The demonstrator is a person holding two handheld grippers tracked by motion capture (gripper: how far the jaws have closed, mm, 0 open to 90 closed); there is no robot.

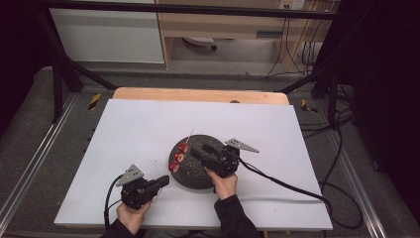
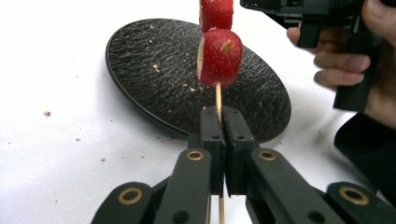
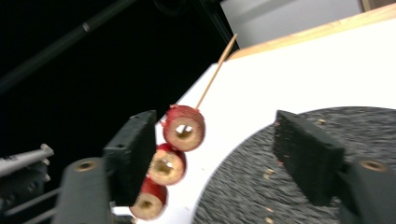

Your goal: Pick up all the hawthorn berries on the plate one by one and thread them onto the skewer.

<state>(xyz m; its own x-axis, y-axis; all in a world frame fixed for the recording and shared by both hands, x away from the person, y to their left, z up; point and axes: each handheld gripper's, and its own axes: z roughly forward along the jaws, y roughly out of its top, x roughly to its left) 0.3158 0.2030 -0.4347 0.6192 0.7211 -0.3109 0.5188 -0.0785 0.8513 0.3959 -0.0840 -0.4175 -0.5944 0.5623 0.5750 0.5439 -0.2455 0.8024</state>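
The left gripper [image 2: 219, 135] has its jaws pressed together on the bare lower end of a skewer [image 2: 218, 95], pinching the stick just below the lowest fruit. Held that way, the skewer stands out from the jaws with its load lifted off the surface, which looks like a way to steady it while the other hand works on the pieces.

Three red fruit slices [image 3: 183, 129] sit threaded one after another along the stick, and the pointed tip [image 3: 219, 65] pokes out bare beyond the last. From above they hang over the left rim of the plate [image 1: 198, 176].

The right gripper [image 3: 215, 158] is wide open, one jaw close beside the slices and the other out over the plate, holding nothing. It seems lined up to close on a slice, perhaps to slide it along or off the stick, though I can only guess.

The dark, rough-textured plate lies in the near middle of the white surface [image 1: 148, 124], scattered with pale crumbs. A few crumbs also dot the surface to its left. Nothing else stands between gripper and fruit. A black cable [image 1: 282, 183] trails off to the right.
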